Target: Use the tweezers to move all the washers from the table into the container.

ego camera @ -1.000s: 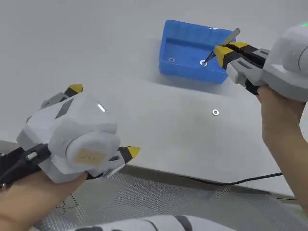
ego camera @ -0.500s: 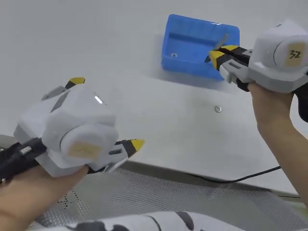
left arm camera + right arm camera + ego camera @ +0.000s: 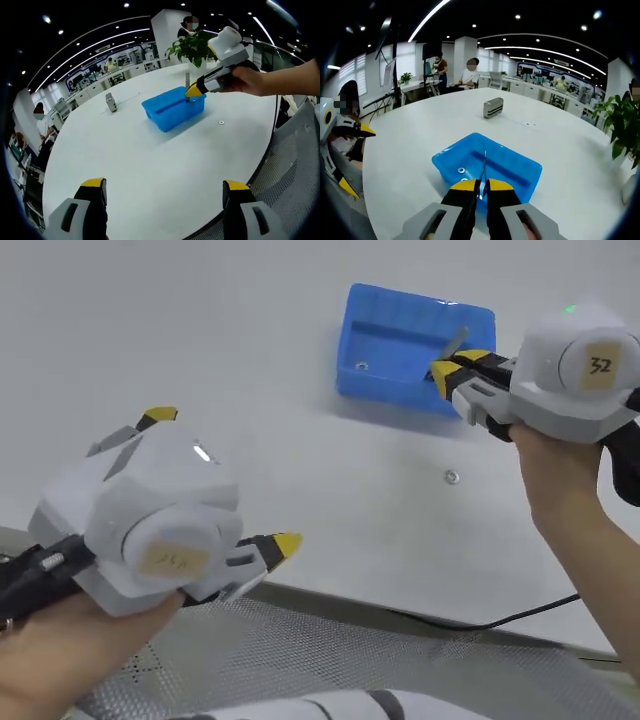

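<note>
Left gripper (image 3: 222, 481): is hovering over the front edge of the bench (image 3: 200, 340), jaws standing wide apart, gripping nothing.
Washer (image 3: 452, 477): is lying on bare bench, between front edge and container.
Right gripper (image 3: 481, 186): jaws are pinching the tweezers (image 3: 484, 167), hanging above the container's near wall.
Blue container (image 3: 400, 330): is sitting farther back, holding two washers (image 3: 461, 170).

The left gripper (image 3: 222, 480) sat low and close to the body, cradled from below by the left hand (image 3: 60, 650), with its jaws spread wide apart. The right gripper (image 3: 453, 364) was held farther forward by the right hand (image 3: 548, 455), the forearm running back toward the lower right. Its jaws were pressed close together on the tweezers (image 3: 484, 167).
</note>
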Available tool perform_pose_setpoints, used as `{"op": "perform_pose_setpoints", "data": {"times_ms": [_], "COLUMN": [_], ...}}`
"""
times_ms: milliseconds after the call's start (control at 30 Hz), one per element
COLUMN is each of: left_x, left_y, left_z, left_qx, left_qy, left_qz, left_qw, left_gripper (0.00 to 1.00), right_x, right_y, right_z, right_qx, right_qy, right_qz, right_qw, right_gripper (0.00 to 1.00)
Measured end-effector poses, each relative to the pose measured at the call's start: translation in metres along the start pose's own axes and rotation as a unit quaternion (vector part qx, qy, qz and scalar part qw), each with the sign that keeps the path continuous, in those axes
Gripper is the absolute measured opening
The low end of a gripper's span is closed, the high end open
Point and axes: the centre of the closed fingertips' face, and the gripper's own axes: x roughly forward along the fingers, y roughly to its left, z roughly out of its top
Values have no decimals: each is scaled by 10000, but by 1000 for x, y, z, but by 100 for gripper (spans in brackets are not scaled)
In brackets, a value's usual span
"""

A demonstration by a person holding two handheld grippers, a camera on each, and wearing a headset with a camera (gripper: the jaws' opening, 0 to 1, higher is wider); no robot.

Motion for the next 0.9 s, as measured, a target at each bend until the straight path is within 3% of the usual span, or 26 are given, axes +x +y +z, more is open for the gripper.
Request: {"op": "perform_pose_setpoints", "data": {"times_ms": [267,400,667,900], "left_x": [1,0,0,0], "left_y": [0,0,0,-2], "left_z": [-1,1,1,1], "left_qx": [34,-66,-63,-101], "left_qy": [2,-40,-52,-47], "left_qz": [-8,-63,-62,-131], "left_qw": [10000,10000,9999,9999], "left_gripper": [99,99,99,99], "right_x": [-32,-50,-86,-93], "right_y": [-4,-6,3,15], "right_z": [27,30,8,-25], "right_qx": [17,119,496,690], "right_qy": [-394,-488,-465,-198], "right_qz": [-214,-316,-495,-499], "right_qw": [9990,9982,9965,9962], "right_gripper": [3,3,2,3]}}
